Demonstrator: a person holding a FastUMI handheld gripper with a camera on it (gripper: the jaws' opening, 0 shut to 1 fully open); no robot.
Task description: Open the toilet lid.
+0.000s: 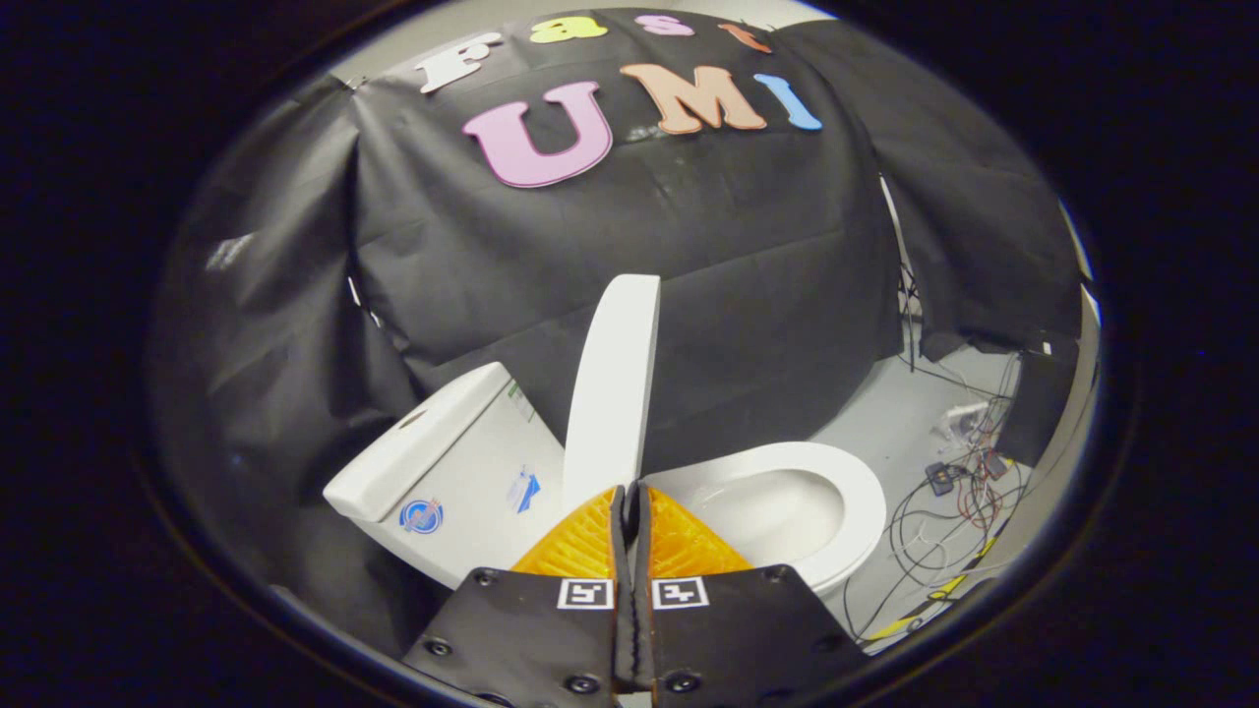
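A white toilet stands ahead with its lid point(612, 383) raised nearly upright, seen edge-on between the tank point(448, 462) and the bowl. The seat ring point(858, 511) lies down around the open bowl point(777, 511), to the right of the lid. My gripper point(628, 492) sits low in front of the lid's base, its two fingers pressed together with only a thin slit between them. Nothing is held between them. Whether the fingertips touch the lid's lower end cannot be told.
Black cloth walls close in behind and to the left of the toilet. On the pale floor to the right lie tangled cables point(949, 521) and small electronic parts. A dark box point(1043, 403) stands at the far right.
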